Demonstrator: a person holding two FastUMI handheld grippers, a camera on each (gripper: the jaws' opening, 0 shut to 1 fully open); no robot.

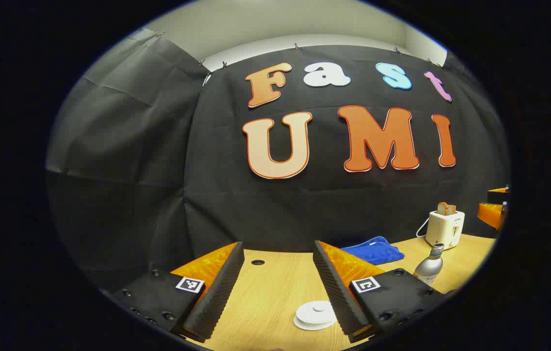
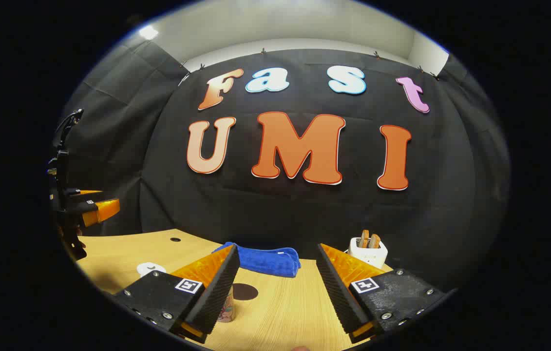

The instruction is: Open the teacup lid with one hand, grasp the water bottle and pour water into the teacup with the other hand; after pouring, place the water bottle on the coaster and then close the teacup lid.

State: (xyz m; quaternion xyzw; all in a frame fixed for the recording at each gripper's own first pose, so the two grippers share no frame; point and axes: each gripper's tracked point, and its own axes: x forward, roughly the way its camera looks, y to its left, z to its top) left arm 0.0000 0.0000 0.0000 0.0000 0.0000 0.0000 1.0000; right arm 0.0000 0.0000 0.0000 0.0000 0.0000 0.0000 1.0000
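Left gripper (image 1: 277,287) jaws wide, empty, teacup lid (image 1: 315,314) on the counter (image 1: 265,297) between them. Right gripper (image 2: 277,287) jaws wide, empty; bottle label (image 2: 226,307) unreadable.

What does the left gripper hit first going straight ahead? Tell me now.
Probably the cloth wall. The left gripper, open, points roughly level over the table, and the way ahead between its fingers looks free. The lid sits lower, by one finger, likely under that line. Depth is unclear.
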